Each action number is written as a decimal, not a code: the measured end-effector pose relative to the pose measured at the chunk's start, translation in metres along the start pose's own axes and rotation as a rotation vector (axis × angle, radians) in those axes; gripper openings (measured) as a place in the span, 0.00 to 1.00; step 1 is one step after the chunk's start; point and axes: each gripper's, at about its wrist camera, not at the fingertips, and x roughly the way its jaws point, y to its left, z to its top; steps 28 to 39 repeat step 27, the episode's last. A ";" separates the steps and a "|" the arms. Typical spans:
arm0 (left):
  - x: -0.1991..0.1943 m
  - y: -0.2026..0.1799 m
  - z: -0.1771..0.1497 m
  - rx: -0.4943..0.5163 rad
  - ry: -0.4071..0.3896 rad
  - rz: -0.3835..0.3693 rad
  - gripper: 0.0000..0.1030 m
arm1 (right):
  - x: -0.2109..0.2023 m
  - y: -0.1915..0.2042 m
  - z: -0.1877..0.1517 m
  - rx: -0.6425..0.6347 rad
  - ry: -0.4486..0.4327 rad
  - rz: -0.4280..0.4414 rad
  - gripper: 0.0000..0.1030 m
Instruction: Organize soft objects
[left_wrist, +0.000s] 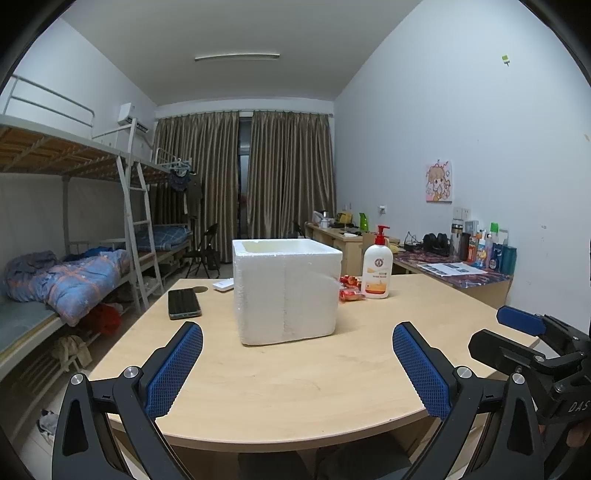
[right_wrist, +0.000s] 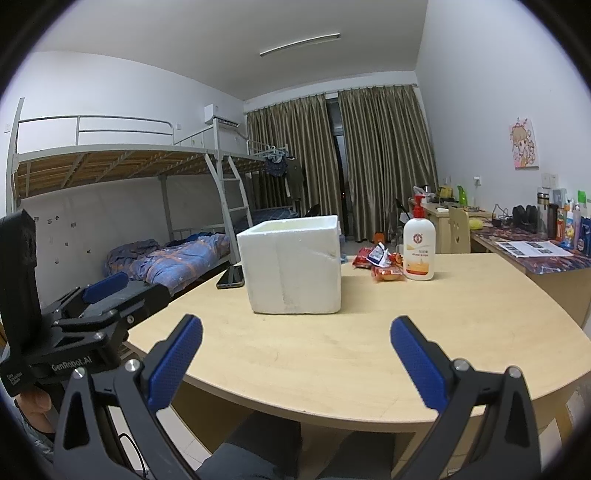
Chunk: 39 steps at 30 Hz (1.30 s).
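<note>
Evidently nothing is gripped yet: left gripper (left_wrist: 297, 365) and right gripper (right_wrist: 295, 363) are held spread; red snack packets (right_wrist: 380, 264) must be reached, then dropped into the foam box (right_wrist: 291, 264).

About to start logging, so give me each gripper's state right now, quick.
Left gripper: open, holding nothing, above the near edge of the table.
Right gripper: open, holding nothing, also short of the foam box.
</note>
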 end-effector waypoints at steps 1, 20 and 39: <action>-0.001 0.001 0.000 -0.001 -0.002 0.001 1.00 | 0.000 0.000 0.000 -0.001 0.001 0.002 1.00; -0.005 0.003 0.005 0.006 -0.009 0.006 1.00 | -0.001 0.001 0.001 -0.008 0.001 0.008 1.00; -0.005 0.000 0.007 0.014 -0.022 0.005 1.00 | -0.001 0.001 0.000 -0.007 0.003 0.008 1.00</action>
